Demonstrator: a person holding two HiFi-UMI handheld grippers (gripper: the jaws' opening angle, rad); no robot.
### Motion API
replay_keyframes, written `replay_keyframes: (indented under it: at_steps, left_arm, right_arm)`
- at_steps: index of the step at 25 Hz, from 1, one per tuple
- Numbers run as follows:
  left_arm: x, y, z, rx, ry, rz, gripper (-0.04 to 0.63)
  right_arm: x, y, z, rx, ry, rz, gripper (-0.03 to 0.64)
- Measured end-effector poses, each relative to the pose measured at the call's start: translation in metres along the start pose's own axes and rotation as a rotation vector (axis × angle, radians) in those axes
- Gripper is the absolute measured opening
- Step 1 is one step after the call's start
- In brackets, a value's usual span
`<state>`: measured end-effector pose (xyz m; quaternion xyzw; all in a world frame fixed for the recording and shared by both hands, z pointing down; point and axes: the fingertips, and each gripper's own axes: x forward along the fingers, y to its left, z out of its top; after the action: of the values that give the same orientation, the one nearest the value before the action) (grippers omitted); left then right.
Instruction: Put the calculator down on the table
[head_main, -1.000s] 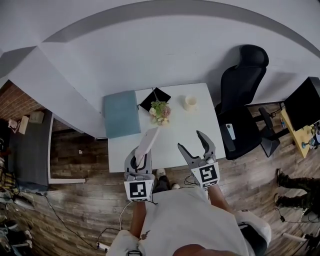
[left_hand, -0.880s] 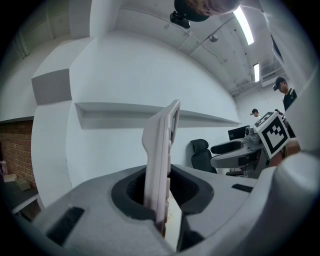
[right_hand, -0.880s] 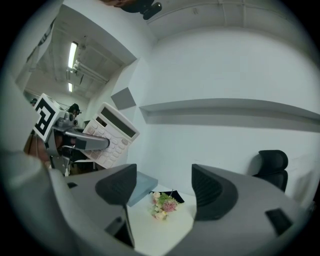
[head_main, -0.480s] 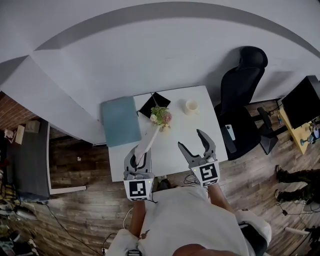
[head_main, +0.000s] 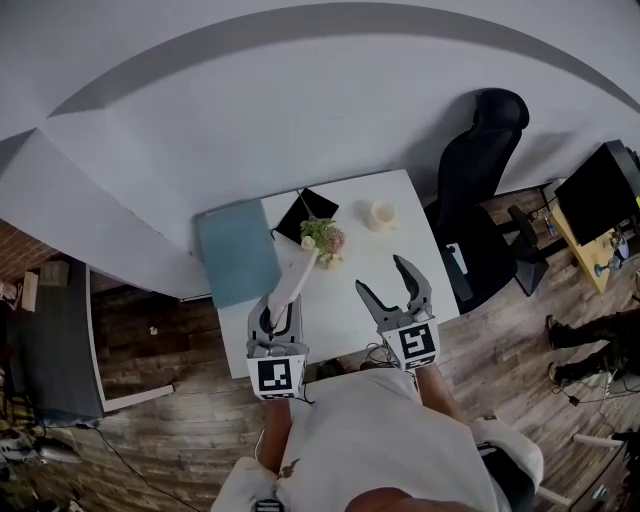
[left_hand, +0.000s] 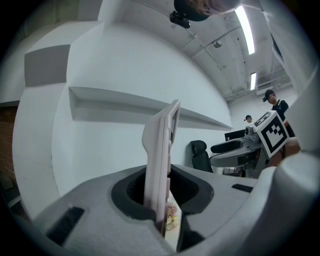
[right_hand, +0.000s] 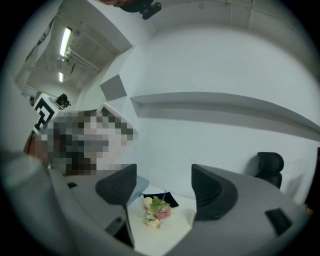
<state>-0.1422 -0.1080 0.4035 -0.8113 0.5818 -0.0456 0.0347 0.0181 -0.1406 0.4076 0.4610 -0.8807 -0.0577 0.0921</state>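
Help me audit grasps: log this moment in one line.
left hand-held gripper: shut on calculator | right hand-held gripper: open, empty | calculator: not yet on table

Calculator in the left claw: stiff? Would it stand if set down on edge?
Probably stiff: the calculator juts from the left claw unsupported, without sagging. Gripped at one end only, so it might pivot in the claw. It looks thin and flat; on edge it would likely tip.

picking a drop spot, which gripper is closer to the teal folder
Left. The left gripper, shut on the calculator, sits just off the near right corner of the teal folder; the open right gripper is farther right, past the flowers.
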Motion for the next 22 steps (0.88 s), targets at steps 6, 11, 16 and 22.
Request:
replay_keyframes:
  at_steps: [6, 11, 16, 22]
  left_arm:
    - [0.008, 0.014, -0.016, -0.034, 0.012, -0.029, 0.081]
    - [0.015, 0.021, -0.030, -0.072, 0.034, -0.042, 0.081]
    - [0.024, 0.019, -0.044, -0.110, 0.067, -0.056, 0.081]
    - [0.030, 0.010, -0.061, -0.126, 0.113, -0.066, 0.083]
  right_arm:
    - [0.010, 0.004, -0.002, -0.004, 0.050, -0.032, 0.344]
    - [0.015, 0.004, -0.009, -0.013, 0.084, -0.048, 0.344]
    - [0.019, -0.001, -0.023, -0.006, 0.120, -0.049, 0.342]
    - [0.025, -0.004, -0.043, 0.016, 0.161, -0.012, 0.342]
